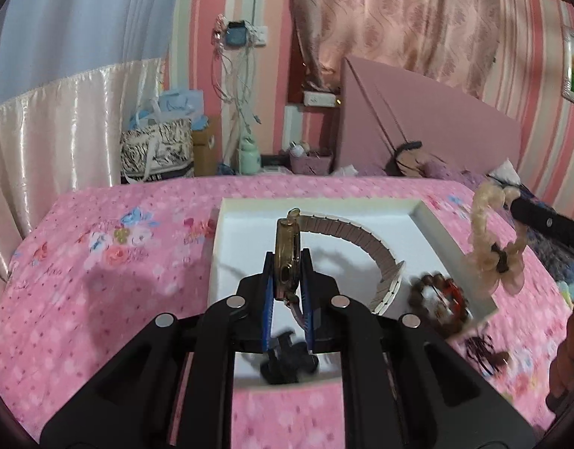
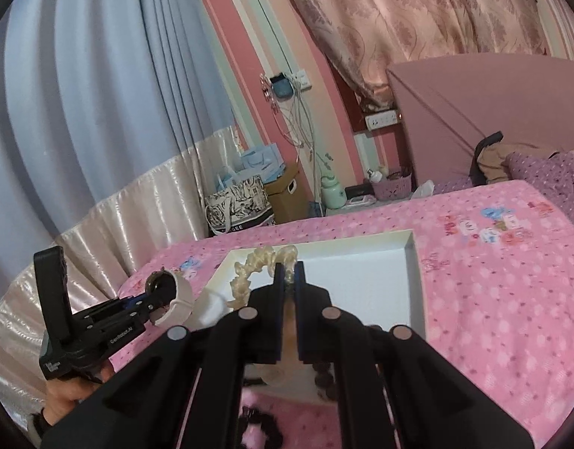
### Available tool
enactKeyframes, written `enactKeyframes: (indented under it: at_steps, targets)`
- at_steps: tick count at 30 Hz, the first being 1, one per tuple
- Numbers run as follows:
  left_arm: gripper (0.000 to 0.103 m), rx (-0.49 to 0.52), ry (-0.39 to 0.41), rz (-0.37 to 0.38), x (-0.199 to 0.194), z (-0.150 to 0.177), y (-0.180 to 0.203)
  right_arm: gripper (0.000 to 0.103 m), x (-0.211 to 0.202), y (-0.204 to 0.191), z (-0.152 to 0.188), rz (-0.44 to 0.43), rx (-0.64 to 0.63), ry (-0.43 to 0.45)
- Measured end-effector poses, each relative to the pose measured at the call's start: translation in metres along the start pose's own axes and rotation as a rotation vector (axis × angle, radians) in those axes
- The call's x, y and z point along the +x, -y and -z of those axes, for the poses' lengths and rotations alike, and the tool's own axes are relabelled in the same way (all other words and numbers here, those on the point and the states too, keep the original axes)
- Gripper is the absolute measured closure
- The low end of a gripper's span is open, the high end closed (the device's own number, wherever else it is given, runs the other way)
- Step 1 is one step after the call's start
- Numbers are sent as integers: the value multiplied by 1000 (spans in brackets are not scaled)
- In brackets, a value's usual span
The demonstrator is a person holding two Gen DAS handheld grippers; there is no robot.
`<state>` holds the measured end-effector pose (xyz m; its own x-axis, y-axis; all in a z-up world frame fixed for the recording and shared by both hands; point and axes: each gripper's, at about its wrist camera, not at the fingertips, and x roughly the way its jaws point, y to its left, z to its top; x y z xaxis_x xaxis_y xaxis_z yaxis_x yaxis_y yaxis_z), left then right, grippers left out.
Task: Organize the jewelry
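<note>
Both pieces in hand, neither placed. Left hand-held gripper [image 1: 288, 273] is nearly closed, clamped on a watch [image 1: 287, 247] by its case; the metal band arcs out above the white tray [image 1: 427, 224] on the bed [image 1: 99, 262]. Right hand-held gripper [image 2: 289, 273] is pinched fully together on a pale scrunchie [image 2: 249, 265], held above the same tray. A beaded bracelet [image 1: 440, 299] lies at the tray's near right corner; a dark hair clip [image 1: 287, 363] sits at its near edge, and another dark item lies just outside, too blurred to identify. Judgement: sorting is early to midway; the two held pieces need setting down and the loose items arranging.
</note>
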<state>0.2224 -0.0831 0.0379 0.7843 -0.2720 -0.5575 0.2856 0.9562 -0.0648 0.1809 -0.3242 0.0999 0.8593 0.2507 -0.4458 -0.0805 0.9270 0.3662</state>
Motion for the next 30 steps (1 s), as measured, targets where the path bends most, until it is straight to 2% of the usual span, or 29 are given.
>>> enactKeyframes:
  at_steps: [2, 8, 11, 18, 26, 30]
  targets:
    - [93, 2, -6, -24, 14, 2, 5, 99, 17, 1, 3, 7, 2, -23]
    - [92, 8, 3, -16, 31, 18, 18, 99, 50, 1, 29, 39, -19, -56]
    - [92, -14, 15, -3, 33, 21, 17, 99, 55, -4, 36, 74, -60, -48]
    - [92, -23, 8, -18, 38, 28, 11, 99, 62, -4, 42, 108, -69, -50]
    - [92, 10, -5, -44, 50, 31, 24, 99, 69, -3, 48, 138, -89, -66]
    - [92, 14, -16, -50, 54, 33, 25, 99, 72, -10, 51, 177, -138, -66]
